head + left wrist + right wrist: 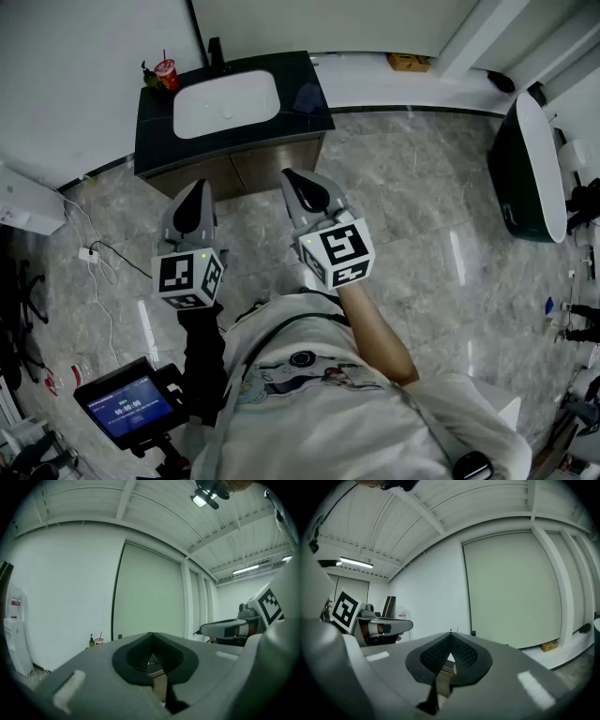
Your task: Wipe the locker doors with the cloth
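Beyond your white shirt [309,394], you hold the left gripper [197,192] and right gripper [298,183] side by side, each with jaws pressed together empty, facing the cabinet doors [246,171] at the far edge of the floor [422,234].

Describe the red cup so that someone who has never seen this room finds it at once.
Find the dark vanity counter with the white basin against the far wall. The red cup stands at the counter's back left corner in the head view, left of the basin. It alone is red and has a straw, unlike the small green bottle beside it.
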The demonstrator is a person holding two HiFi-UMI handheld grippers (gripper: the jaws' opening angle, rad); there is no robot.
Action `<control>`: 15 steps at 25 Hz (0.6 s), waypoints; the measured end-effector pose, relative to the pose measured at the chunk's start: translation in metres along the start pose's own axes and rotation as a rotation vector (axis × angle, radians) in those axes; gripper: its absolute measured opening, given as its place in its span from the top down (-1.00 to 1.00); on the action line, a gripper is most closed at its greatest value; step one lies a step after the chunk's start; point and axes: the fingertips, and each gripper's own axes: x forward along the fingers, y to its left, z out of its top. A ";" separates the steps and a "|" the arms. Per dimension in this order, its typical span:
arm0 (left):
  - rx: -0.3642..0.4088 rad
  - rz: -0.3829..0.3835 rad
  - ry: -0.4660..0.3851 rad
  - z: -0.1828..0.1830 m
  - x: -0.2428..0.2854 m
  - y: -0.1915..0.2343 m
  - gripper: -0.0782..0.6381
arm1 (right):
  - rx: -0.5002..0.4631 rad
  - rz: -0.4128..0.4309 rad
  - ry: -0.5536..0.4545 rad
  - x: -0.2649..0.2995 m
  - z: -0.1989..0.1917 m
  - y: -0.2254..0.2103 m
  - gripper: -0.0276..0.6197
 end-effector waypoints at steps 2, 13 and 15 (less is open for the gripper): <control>0.004 -0.002 -0.001 0.001 -0.001 -0.002 0.78 | -0.002 0.004 0.004 0.000 0.000 0.001 0.91; 0.005 -0.002 0.006 0.003 0.002 -0.005 0.78 | -0.004 0.003 0.015 -0.005 -0.001 0.001 0.91; 0.005 -0.005 0.009 0.005 0.004 -0.008 0.78 | -0.002 -0.003 0.017 -0.007 0.001 -0.003 0.91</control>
